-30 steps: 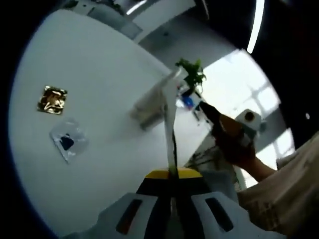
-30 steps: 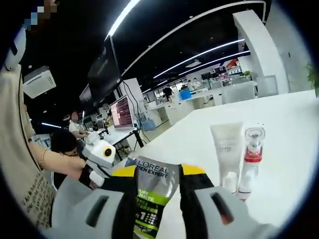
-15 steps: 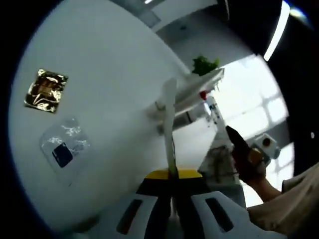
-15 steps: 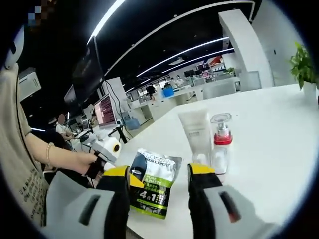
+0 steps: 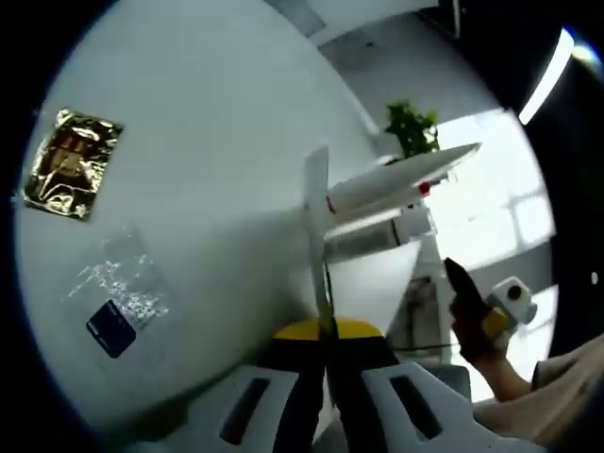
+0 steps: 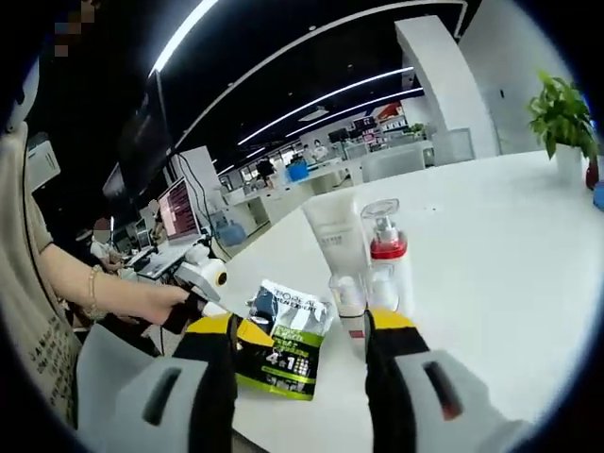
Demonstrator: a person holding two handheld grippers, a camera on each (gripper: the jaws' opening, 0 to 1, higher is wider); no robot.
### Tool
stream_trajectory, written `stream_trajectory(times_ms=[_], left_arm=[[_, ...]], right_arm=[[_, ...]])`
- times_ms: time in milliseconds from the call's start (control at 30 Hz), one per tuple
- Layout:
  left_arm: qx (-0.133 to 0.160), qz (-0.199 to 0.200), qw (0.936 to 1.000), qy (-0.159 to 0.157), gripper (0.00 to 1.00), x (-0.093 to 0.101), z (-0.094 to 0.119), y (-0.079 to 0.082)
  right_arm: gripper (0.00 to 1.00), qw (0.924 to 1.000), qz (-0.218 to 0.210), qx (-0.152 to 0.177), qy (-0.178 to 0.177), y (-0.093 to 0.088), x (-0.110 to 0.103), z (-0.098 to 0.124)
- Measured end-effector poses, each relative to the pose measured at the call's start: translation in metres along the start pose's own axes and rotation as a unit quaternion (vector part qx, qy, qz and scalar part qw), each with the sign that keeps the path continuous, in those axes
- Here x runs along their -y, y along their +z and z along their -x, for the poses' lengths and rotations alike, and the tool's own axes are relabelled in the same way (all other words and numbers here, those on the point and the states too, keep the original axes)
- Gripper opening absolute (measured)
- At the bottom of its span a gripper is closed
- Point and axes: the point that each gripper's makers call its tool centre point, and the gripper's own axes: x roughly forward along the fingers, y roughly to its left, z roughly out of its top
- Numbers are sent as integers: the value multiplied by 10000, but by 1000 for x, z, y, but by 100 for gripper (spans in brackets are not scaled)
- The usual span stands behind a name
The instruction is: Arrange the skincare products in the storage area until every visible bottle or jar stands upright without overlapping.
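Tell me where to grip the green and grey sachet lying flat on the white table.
Grip the green and grey sachet by its near bottom edge, coming in low from the right gripper side; it lies flat, so only thin edges offer purchase, and the jaws stand open facing it.

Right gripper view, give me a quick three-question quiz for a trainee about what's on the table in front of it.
1. True or false: the right gripper is clamped on the L'Oreal Men Expert sachet.
2. What stands right beside the white tube? A) a clear pump bottle with a red collar B) a gold foil packet C) a plant pot
3. Fill in: the sachet lies ___ on the white table.

Key: 1 false: the jaws are open, with the sachet on the table between them. 2 A. 3 flat.
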Motion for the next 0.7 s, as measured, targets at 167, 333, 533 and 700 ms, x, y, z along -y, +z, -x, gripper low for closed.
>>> stream_trajectory(times_ms=[167,333,533,700], left_arm=[[-77,137,9998,104,0,-11,-5,8],[-213,74,9995,214,0,-16,-10,14],[-226,-296,9971,662,2,-28,-12,20],[-167,-1201,9861,1134,10,-34,-7,25]], right_arm=[[57,9999,-46,-39,-115,-5,6,3],[57,9997,-104,-67,-201,-10,11,6],[58,9996,-131,-67,-248,-10,13,6],[58,9996,-132,-96,-237,-11,13,5]])
